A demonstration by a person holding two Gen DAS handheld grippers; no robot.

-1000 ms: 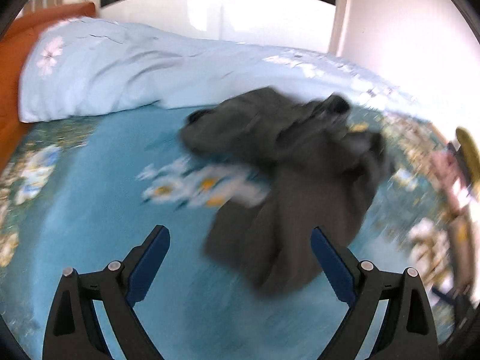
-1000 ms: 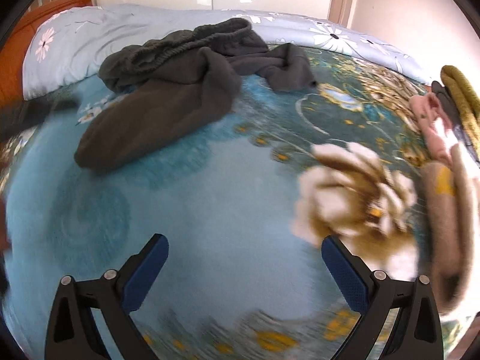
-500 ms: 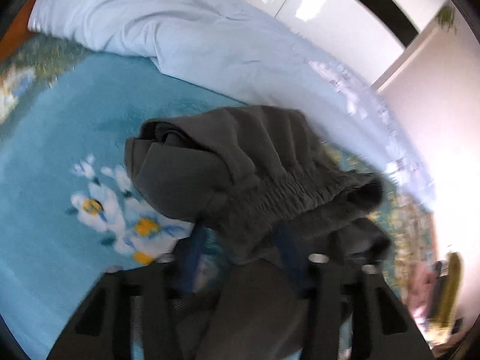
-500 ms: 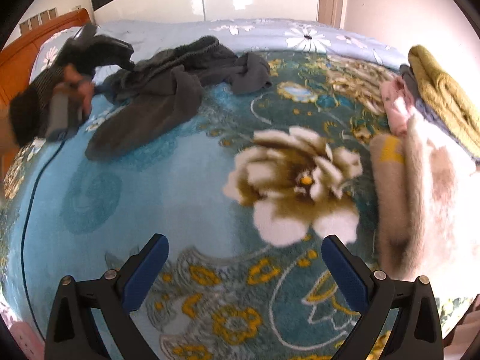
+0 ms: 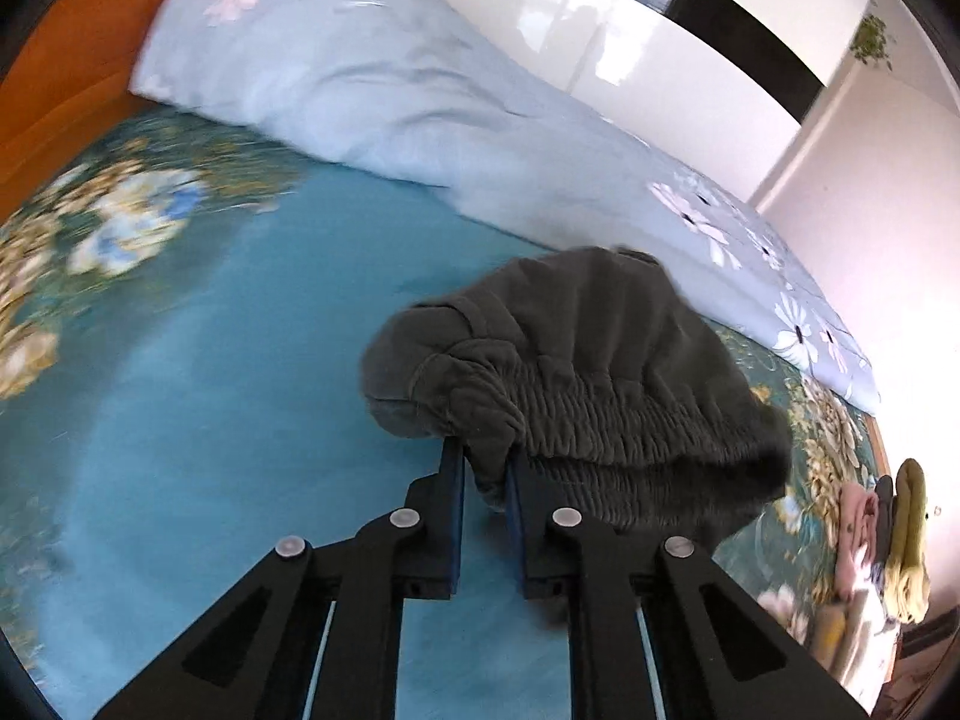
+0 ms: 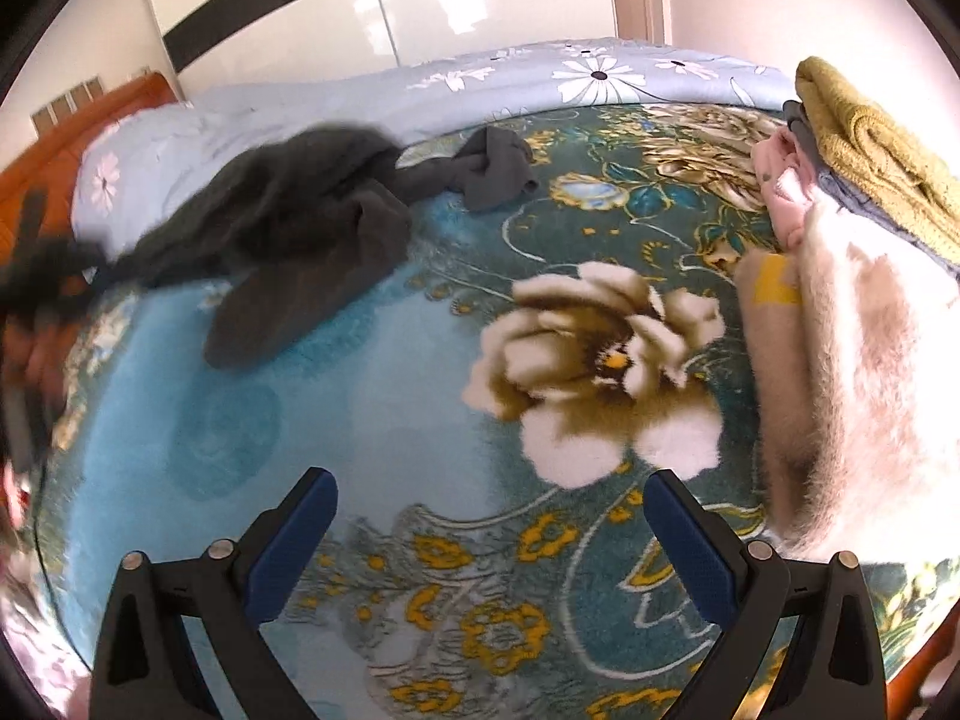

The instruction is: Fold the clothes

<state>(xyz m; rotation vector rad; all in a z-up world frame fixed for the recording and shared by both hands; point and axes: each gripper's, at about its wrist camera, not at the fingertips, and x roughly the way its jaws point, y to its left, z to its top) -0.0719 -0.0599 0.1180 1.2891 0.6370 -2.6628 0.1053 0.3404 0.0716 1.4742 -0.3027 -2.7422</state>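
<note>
Dark grey trousers (image 5: 600,372) with a gathered elastic waistband lie crumpled on the blue flowered blanket (image 5: 210,390). My left gripper (image 5: 483,468) has its jaws closing on a fold of the waistband, and the pads pinch the fabric so that the cloth is lifted and bunched. In the right wrist view the same trousers (image 6: 288,222) stretch from the far left towards the middle, blurred at the left end. My right gripper (image 6: 489,483) hangs open above the blanket (image 6: 390,420), well short of the trousers, with nothing between its fingers.
A light-blue flowered duvet (image 5: 390,90) lies along the far side, against an orange headboard (image 5: 54,60). At the right are a fluffy white and pink garment (image 6: 852,330) and a mustard knit (image 6: 870,144). A blurred hand (image 6: 36,360) shows at the left edge.
My left gripper went from wide open in front of the trousers to pinching the waistband, and raised it. The right gripper drew back and up, still open.
</note>
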